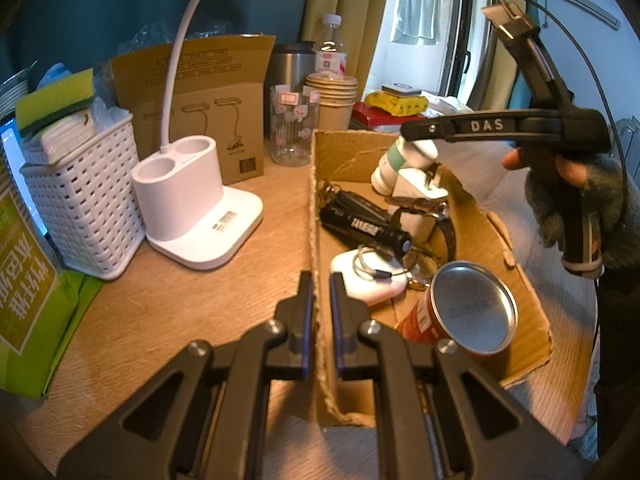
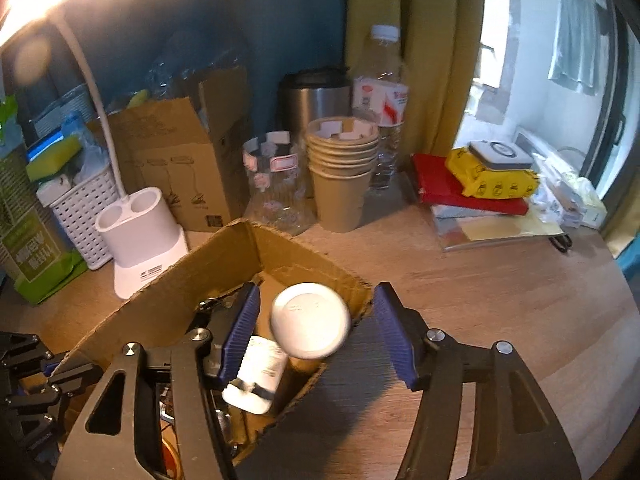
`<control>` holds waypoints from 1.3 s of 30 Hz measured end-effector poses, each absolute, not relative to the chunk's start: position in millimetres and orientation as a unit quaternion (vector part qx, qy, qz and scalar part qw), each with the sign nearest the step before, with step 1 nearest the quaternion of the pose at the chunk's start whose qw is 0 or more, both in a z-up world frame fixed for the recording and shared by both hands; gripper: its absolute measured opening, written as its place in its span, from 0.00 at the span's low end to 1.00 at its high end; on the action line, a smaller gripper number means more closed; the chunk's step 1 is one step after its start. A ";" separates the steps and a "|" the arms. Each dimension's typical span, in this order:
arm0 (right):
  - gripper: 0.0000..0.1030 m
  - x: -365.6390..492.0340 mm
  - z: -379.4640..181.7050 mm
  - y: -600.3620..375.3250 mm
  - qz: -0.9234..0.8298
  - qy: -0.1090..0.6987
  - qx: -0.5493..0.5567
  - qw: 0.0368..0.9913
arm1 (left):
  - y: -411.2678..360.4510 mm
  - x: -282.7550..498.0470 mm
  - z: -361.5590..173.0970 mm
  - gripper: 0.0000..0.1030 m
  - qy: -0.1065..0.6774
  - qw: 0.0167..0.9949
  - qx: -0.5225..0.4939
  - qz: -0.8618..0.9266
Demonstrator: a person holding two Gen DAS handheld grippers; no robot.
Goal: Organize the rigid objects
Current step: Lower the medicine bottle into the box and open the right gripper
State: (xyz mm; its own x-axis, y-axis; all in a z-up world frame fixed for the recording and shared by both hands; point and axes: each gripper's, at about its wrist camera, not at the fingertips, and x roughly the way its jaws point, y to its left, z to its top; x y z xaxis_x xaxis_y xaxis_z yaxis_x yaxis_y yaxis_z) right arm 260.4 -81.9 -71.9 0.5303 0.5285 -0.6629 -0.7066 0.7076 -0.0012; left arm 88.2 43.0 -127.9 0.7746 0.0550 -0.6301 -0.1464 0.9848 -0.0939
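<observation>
My left gripper [image 1: 321,312] clamps the ragged corrugated wall of the cardboard box [image 1: 316,200]. My right gripper [image 2: 316,332] stands apart around a smooth white bottle [image 2: 310,320], blurred, over the box, untouched; a ribbed flashlight [image 1: 364,228] and shiny can [image 1: 468,312] lie inside.

The left claw [image 1: 320,312] points downward with its jaws nearly closed. The right claw [image 2: 316,332], gripped by a gloved hand [image 1: 580,208], stands with jaws apart, pads touching nothing.

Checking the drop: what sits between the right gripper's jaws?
In the right wrist view, a white bottle, blurred, sits between the open right gripper jaws, untouched by either, over the cardboard box.
</observation>
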 end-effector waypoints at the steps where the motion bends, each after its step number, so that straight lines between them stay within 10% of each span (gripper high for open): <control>1: 0.61 261.9 -72.1 -85.0 0.355 0.328 -0.130 0.866 | 43.1 88.2 -127.9 0.09 0.331 0.939 -0.069 0.054; 39: 0.70 221.9 -70.1 -73.9 0.342 0.314 -0.145 0.874 | 44.9 89.0 -126.3 0.09 0.330 0.940 -0.066 0.055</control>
State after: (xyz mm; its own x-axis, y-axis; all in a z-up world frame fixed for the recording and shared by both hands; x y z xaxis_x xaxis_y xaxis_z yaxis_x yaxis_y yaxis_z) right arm 221.9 -73.9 -70.1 0.5685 0.5069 -0.6480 -0.6894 0.7233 -0.0389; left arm 89.0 44.9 -126.3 0.7762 0.0593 -0.6277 -0.1469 0.9852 -0.0885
